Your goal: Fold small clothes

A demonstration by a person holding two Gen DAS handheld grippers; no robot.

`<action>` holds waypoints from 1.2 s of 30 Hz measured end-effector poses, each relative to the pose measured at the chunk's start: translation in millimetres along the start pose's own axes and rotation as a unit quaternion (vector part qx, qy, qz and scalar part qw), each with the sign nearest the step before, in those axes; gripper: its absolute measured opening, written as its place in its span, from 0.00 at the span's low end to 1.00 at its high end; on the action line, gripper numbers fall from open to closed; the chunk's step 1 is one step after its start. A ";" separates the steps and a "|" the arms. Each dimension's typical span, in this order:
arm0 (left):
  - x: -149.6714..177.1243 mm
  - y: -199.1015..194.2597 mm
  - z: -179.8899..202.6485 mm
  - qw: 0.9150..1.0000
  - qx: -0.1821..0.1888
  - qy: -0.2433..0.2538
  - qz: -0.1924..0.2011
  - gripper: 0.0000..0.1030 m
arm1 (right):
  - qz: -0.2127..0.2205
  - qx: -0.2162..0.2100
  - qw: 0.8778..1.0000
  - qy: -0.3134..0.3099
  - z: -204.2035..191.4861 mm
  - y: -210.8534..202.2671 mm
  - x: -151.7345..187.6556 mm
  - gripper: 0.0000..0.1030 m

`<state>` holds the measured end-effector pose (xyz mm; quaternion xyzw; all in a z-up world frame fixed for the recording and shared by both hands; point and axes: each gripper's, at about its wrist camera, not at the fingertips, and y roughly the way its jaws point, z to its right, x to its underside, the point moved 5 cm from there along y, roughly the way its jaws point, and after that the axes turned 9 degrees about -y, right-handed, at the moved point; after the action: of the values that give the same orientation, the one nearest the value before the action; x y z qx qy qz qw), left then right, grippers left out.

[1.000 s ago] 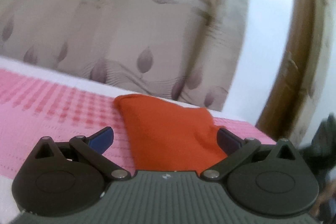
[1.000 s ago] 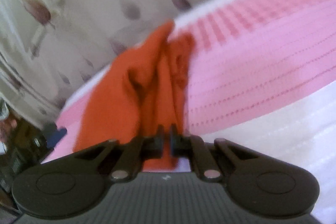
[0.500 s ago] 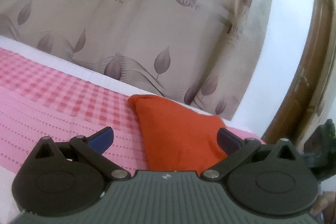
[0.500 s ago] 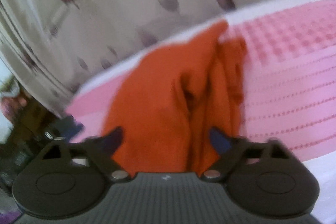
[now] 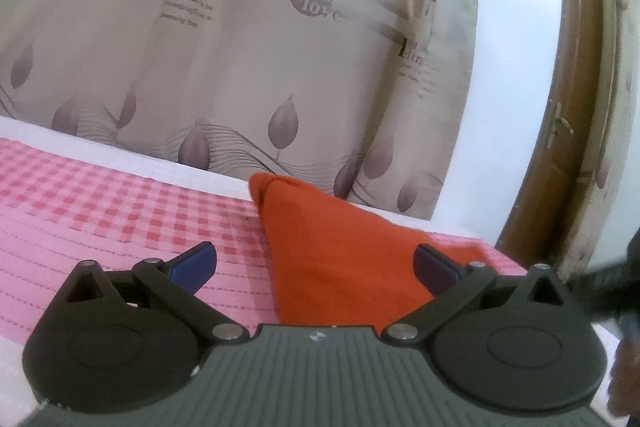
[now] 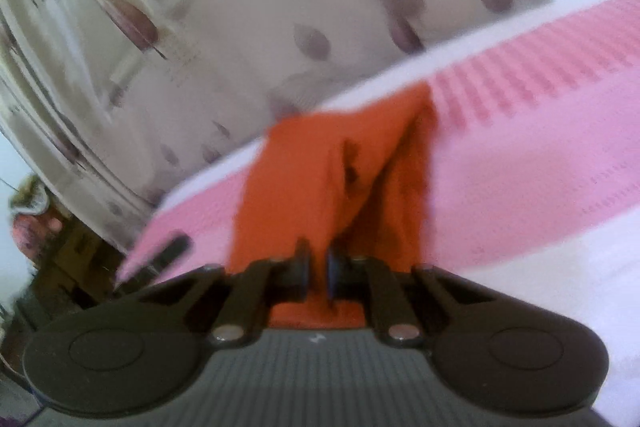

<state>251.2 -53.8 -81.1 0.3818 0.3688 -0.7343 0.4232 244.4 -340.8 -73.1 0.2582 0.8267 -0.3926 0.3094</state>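
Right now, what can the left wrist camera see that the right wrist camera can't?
Only the left wrist view shows a brown door, words printed on the curtain, and the left tongs wide open. Only the right wrist view shows the right tongs shut on the orange cloth, lifting its edge. Both show that cloth, the curtain and the pink bedcover.

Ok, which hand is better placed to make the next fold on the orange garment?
Right. The right gripper is probably best: it is shut on an edge of the orange garment, lifting it. The left gripper is open, gripping nothing.
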 end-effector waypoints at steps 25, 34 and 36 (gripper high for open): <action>37.3 37.3 45.1 0.985 0.084 0.048 -0.141 0.93 | -0.133 -0.020 0.950 -0.282 -104.1 142.2 -139.0 0.19; 44.8 45.6 43.1 0.979 0.085 0.038 -0.180 0.93 | -0.273 0.101 0.852 -0.435 -115.4 308.1 -142.2 0.16; 46.1 46.6 43.6 0.979 0.083 0.041 -0.182 0.93 | -0.214 0.224 0.828 -0.467 -91.2 321.2 -164.5 0.18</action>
<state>266.3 -124.4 -112.5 0.3718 0.3872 -0.8106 0.2341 542.5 -117.9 -67.1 -0.0766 0.5076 -0.6971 0.5005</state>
